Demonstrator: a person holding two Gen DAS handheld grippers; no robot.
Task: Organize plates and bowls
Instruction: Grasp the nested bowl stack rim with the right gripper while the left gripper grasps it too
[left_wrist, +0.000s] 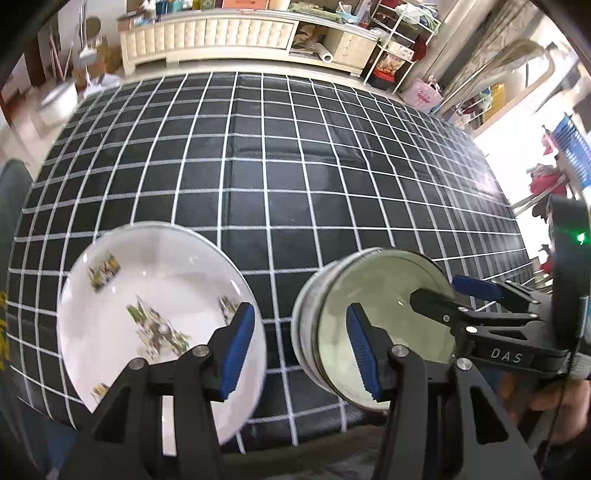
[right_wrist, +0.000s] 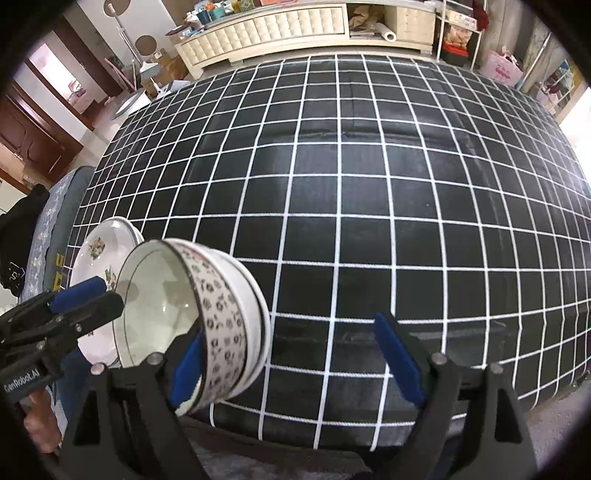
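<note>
A white plate with flower prints (left_wrist: 147, 317) sits at the near left of the black checked table; it also shows in the right wrist view (right_wrist: 99, 251) as a stack of plates. To its right stands a stack of patterned bowls (left_wrist: 369, 325), seen again in the right wrist view (right_wrist: 192, 314). My left gripper (left_wrist: 301, 345) is open, its left finger over the plate's right rim and its right finger over the bowls. My right gripper (right_wrist: 295, 365) is open, with its left finger beside the bowl stack; it shows at the bowls' right rim in the left wrist view (left_wrist: 443, 295).
The black tablecloth with white grid lines (left_wrist: 295, 166) stretches far back and right (right_wrist: 369, 184). A cream cabinet (left_wrist: 221, 33) and wire shelves (left_wrist: 399, 44) stand beyond the table. A dark chair (right_wrist: 55, 229) is at the left.
</note>
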